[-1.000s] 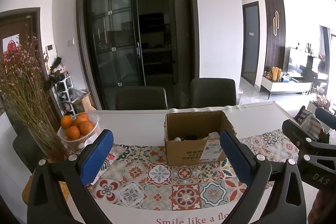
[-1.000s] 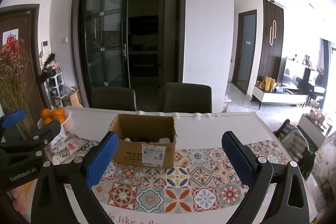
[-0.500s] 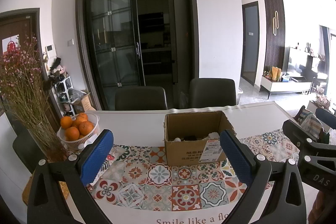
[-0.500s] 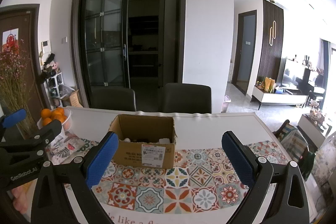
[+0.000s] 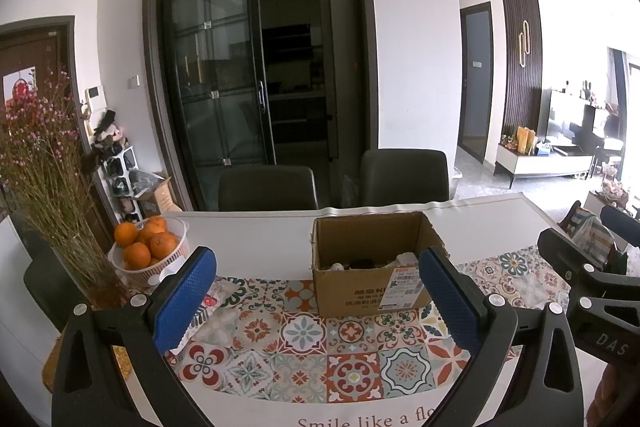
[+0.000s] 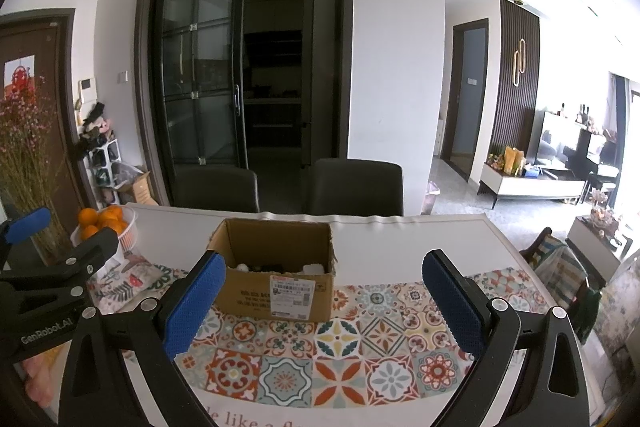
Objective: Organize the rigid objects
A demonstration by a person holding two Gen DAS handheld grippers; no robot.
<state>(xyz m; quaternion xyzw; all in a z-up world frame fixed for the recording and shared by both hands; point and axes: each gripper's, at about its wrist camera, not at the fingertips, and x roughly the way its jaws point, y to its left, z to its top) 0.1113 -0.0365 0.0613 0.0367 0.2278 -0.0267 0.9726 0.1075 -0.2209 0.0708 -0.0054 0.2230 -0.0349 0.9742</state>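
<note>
Brown cardboard box (image 5: 374,259) with its top open sits on the tiled-pattern table mat (image 5: 320,355), toward the back of the white table (image 5: 256,239). A white shipping label (image 6: 291,297) with a red edge and barcode is stuck on the front; the print is too small to read. Small white and dark things lie inside the box, too hidden to name.

Big letters on the mat's near edge read "Smile like a flo". The left gripper (image 5: 316,301) has "GenRobot.AI" on its side, and the right gripper (image 6: 322,303) has "DAS". Both have blue pads spread wide apart, holding nothing, well short of the box.

To the left stand a white basket of oranges (image 5: 146,251) and a glass vase of dried pink flowers (image 5: 48,187). Two dark chairs (image 5: 268,193) wait behind the table.
</note>
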